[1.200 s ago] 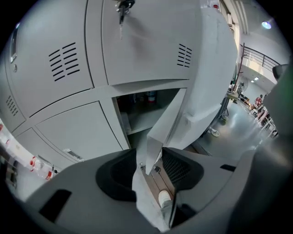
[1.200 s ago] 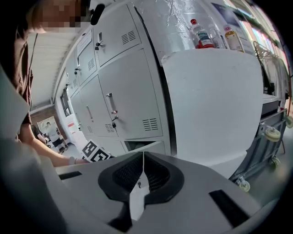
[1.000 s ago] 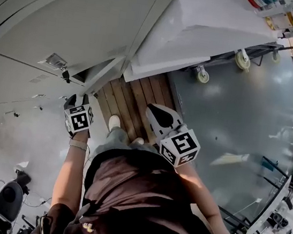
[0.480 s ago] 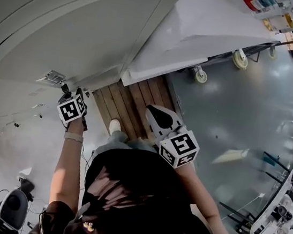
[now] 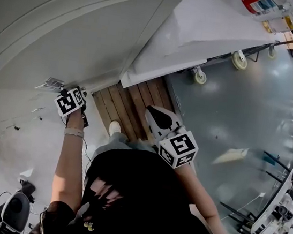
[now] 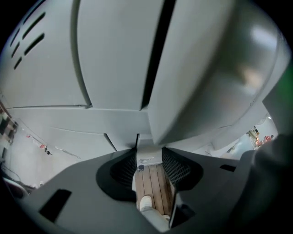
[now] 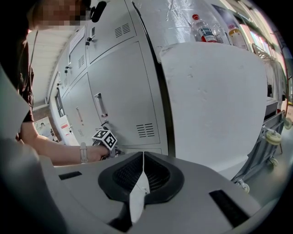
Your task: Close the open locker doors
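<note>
No legible text anywhere; bottle (image 7: 204, 29) labels too small to read.

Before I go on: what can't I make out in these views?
Whether the left claw touches the locker door: its marker cube covers the tips in the head view.
Lockers farther left: cut off by the head view's edge.
Labels on the bottles: too small, right gripper view.
Gray shape at right, left gripper view: too close, blurred.

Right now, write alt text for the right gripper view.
The right gripper, jaws shut and empty, faces a bank of grey lockers. The left gripper, on an outstretched arm, is held low by a locker door; a white panel stands at right.
</note>
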